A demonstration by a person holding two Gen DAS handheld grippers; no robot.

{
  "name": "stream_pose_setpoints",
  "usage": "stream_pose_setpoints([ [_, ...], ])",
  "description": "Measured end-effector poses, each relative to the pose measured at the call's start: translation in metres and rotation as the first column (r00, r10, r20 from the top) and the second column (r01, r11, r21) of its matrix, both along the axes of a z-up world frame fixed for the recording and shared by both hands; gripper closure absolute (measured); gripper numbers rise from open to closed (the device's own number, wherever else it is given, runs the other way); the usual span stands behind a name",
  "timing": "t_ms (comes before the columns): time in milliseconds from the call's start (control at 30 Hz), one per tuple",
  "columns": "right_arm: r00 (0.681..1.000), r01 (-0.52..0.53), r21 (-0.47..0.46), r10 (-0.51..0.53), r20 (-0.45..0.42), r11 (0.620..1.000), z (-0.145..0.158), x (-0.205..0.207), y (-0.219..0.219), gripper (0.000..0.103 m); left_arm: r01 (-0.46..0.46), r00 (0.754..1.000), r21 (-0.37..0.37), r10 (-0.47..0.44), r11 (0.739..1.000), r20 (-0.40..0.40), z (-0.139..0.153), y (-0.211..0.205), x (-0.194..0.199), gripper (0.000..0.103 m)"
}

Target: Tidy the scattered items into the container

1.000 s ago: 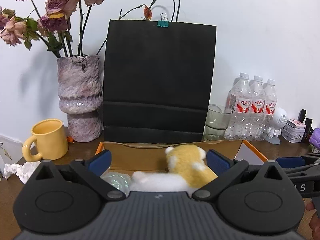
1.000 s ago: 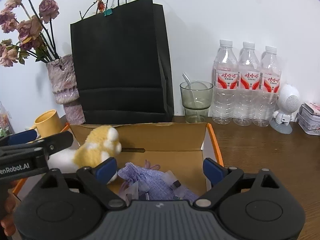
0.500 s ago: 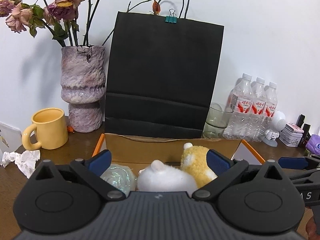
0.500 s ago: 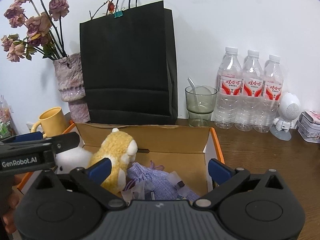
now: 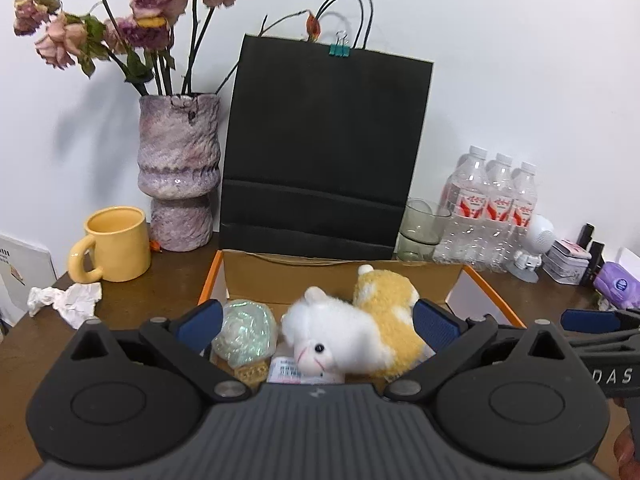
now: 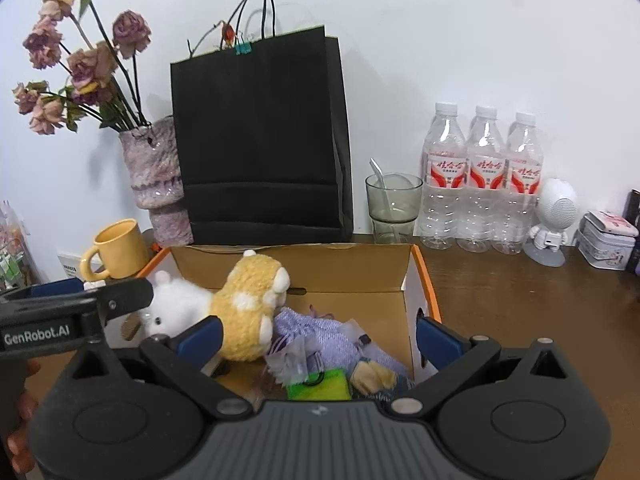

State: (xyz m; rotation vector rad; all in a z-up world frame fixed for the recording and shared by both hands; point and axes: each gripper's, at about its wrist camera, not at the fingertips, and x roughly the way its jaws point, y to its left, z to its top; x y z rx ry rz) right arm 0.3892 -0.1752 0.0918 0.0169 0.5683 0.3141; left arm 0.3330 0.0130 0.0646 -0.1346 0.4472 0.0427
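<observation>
Both grippers, left gripper (image 5: pixel 316 322) and right gripper (image 6: pixel 318 334), have wide fingers, holding nothing; plush toy (image 5: pixel 352 328) lies in box (image 5: pixel 336 276), so lift away straight.

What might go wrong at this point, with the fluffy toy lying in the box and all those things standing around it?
The plush toy lies high on the heap in the cardboard box, so it may roll out when the box is nudged. The open left gripper hangs right over it; closing could snag the fur. A wide swing might knock the glass or the yellow mug nearby. The crumpled tissue outside the box could be overlooked.
</observation>
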Motion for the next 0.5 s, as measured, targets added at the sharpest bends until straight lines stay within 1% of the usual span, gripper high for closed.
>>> stream_pose_setpoints([
  [167,1.0,0.014,-0.012,-0.014,0.005,1.0,0.012,-0.032,-0.004,0.0,0.023,1.0,0.001,-0.023,1.0,-0.015,0.011,-0.006,-0.029,0.0],
  [400,1.0,0.014,-0.023,-0.014,0.022,1.0,0.026,-0.084,-0.007,0.0,0.019,1.0,0.015,-0.019,1.0,0.004,0.024,-0.015,-0.075,0.0],
  [500,0.999,0.011,-0.034,-0.009,0.031,0.999,0.031,-0.102,-0.006,0.0,0.017,1.0,0.005,-0.017,1.0,0.003,0.027,-0.018,-0.093,0.0],
])
